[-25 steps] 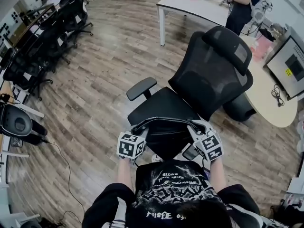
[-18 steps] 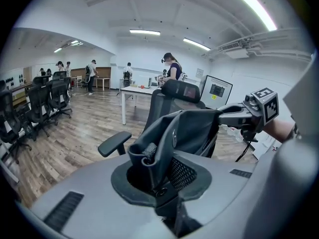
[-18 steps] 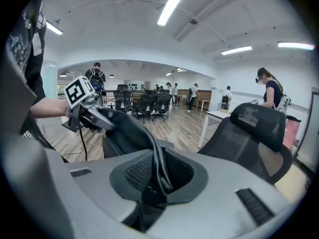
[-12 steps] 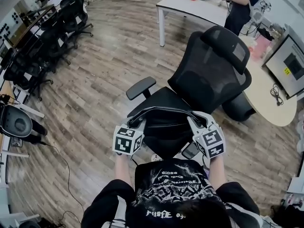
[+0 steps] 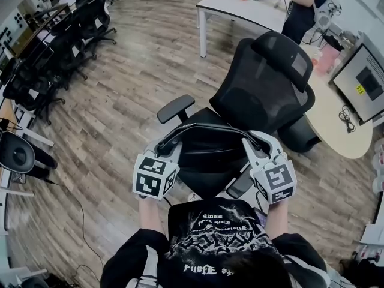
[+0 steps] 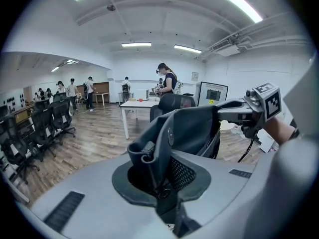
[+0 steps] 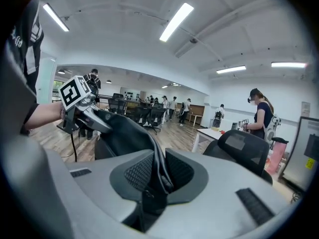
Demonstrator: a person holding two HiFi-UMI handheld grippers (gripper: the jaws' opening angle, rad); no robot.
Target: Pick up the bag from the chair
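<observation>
A black bag (image 5: 210, 155) hangs stretched between my two grippers over the seat of a black office chair (image 5: 264, 89). My left gripper (image 5: 163, 149) is shut on the bag's left end (image 6: 169, 143). At the other end, my right gripper (image 5: 255, 146) is shut on the bag (image 7: 134, 138). In the head view the bag's top edge arcs from one gripper to the other. Each gripper view shows black fabric pinched between the jaws and the opposite gripper holding the far end.
White desk (image 5: 240, 8) stands beyond the chair with a person (image 5: 306, 5) at it. A round table (image 5: 336, 119) with a monitor (image 5: 363, 80) is at right. Several black chairs (image 5: 54, 47) line the left. Wood floor (image 5: 120, 95) lies between.
Both grippers have moved up and a little apart with the bag held between them, so the bag has risen off the seat and spread wider.
</observation>
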